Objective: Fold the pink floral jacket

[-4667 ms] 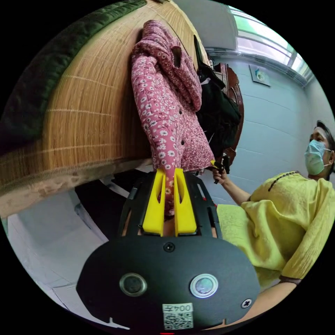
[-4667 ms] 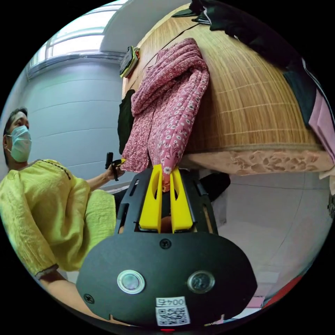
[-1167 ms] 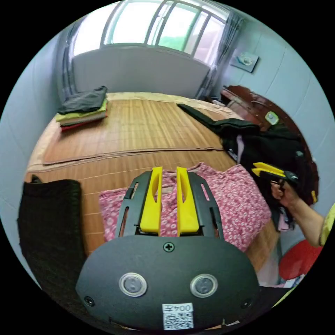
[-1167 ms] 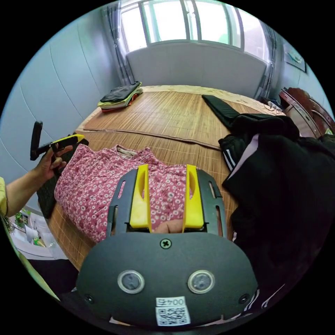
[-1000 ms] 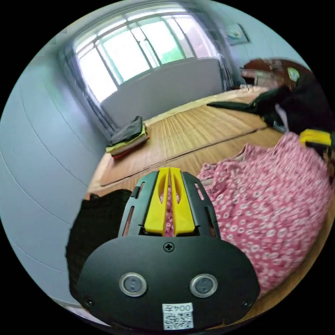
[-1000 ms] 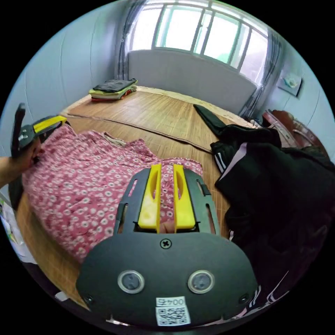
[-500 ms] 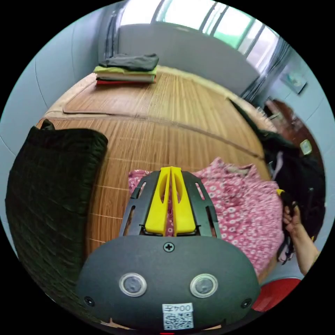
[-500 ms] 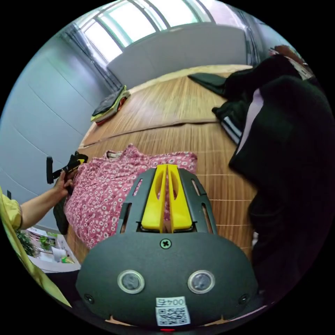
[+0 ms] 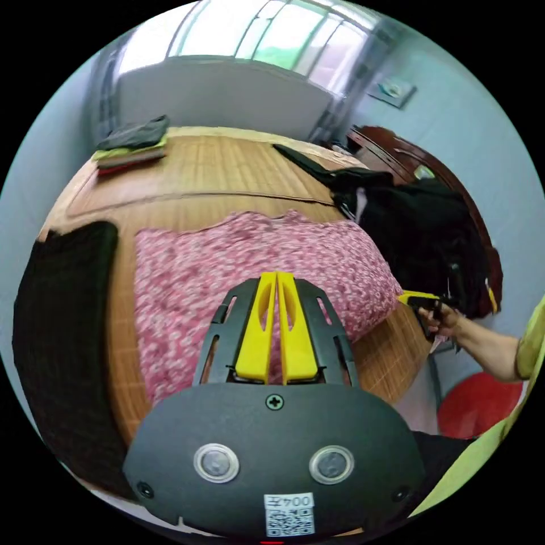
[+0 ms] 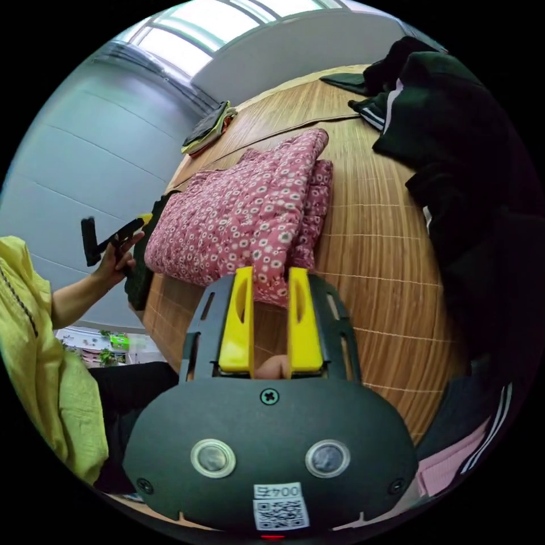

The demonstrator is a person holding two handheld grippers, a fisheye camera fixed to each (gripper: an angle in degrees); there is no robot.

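Note:
The pink floral jacket (image 9: 255,267) lies folded on the bamboo mat (image 9: 227,170), stretched sideways near the bed's front edge. In the right gripper view the jacket (image 10: 244,210) shows two layers at its far end. My left gripper (image 9: 276,276) hovers over the jacket's near edge, jaws shut with no cloth seen between them. My right gripper (image 10: 268,275) stands open at the jacket's near corner, holding nothing. A hand holds the right gripper (image 9: 417,298) just off the jacket's right end, and a hand holds the left gripper (image 10: 128,230) by its left end.
A heap of black clothes (image 9: 420,221) lies right of the jacket, also large in the right gripper view (image 10: 471,142). A dark cushion (image 9: 62,318) sits to the left. A stack of folded clothes (image 9: 130,147) rests at the far corner. A person in yellow (image 10: 34,340) stands at the bed's edge.
Both grippers were shut on the jacket's edge half a second ago. The jacket now lies folded over and flat, and the right jaws have opened and let go.

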